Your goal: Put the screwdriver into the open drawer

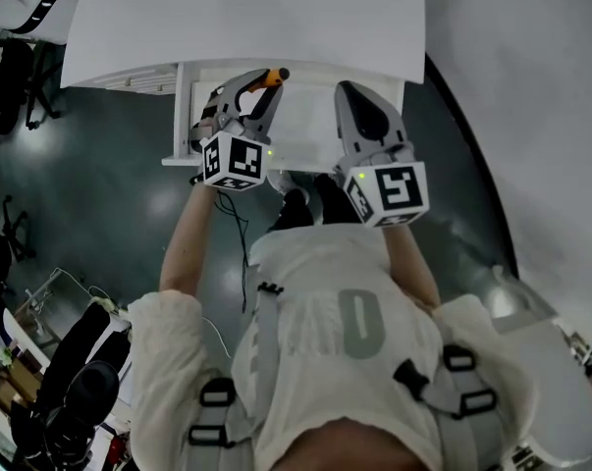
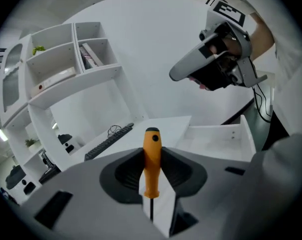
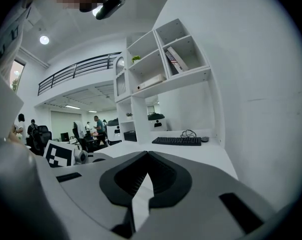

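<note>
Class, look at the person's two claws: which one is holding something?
The left claw, clamped on the orange-handled screwdriver; the right claw is shut with nothing between its jaws.

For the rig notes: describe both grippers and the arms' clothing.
Both the left gripper and right gripper are grey shells with black-lined fingers, each carrying a white cube of black square markers. A black cable hangs from the left. Short white sleeves.
</note>
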The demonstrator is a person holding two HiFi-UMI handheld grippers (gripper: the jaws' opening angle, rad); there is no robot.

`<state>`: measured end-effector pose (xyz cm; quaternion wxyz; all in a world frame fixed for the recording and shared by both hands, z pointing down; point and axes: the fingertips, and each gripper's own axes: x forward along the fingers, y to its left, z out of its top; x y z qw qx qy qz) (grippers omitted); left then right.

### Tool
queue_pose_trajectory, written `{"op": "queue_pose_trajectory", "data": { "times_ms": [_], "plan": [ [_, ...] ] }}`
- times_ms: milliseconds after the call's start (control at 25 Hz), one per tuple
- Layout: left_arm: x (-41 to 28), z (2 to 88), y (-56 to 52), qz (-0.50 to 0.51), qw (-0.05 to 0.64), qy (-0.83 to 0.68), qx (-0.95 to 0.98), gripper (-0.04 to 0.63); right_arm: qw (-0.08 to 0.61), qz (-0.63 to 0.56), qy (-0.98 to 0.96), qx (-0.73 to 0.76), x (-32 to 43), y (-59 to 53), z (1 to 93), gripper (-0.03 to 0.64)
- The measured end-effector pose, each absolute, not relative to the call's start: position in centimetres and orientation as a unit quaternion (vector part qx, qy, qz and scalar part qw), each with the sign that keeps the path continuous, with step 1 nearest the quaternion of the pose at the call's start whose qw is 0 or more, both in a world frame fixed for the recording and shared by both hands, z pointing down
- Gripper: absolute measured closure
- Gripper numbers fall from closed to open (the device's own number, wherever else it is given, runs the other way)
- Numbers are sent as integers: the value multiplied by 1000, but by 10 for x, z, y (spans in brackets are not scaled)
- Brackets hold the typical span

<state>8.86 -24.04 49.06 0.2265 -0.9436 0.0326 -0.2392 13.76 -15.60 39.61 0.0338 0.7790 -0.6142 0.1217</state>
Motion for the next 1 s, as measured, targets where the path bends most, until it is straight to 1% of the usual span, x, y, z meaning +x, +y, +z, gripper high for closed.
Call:
{"op": "queue_pose_trajectory", "data": {
  "times_ms": [200,400,600,1000],
  "plan": [
    [101,524,-189,-278,244,-18,-929,486,26,134,-603,786,143,-111,399,612],
    [110,585,-185,-330,271,-61,-902,486,32,145,-609,779,146,-111,431,613],
    [107,623,-174,-389,258,-102,-879,486,28,160,-607,778,147,-107,437,613],
    [103,675,-174,-461,233,-139,-845,486,27,209,-581,786,162,-92,466,612]
  ]
}}
